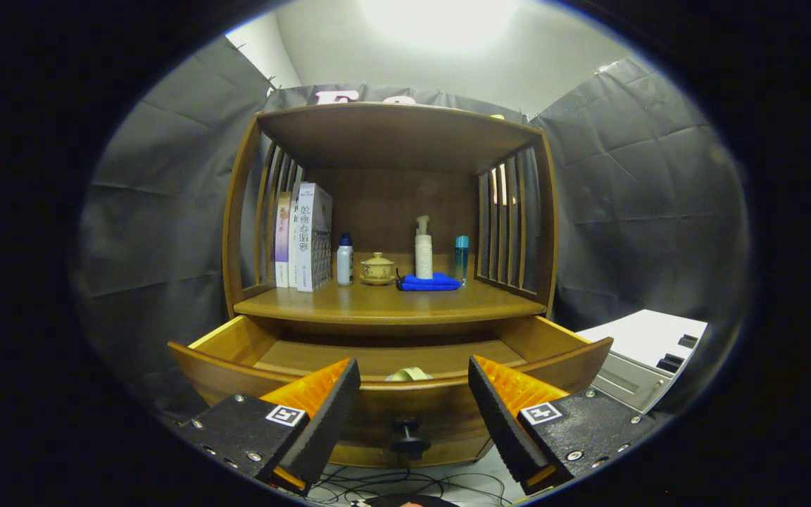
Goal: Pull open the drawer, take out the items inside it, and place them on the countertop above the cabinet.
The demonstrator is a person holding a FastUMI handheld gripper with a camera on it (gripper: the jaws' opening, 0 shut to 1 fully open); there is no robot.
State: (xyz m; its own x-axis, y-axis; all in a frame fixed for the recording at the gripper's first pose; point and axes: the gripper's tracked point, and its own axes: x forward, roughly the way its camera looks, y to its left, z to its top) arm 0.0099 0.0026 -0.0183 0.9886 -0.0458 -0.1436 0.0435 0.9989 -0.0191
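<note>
Gripper view: your gripper is released, fingers spread wide and holding nothing, just in front of the drawer. The drawer stands pulled open; its knob sits between the fingers. A pale item lies inside behind the front panel. On the countertop above stand books, bottles and a blue cloth.

walls: creased black cloth | ceiling: white, bright light | right: white unit | floor: cables
</note>
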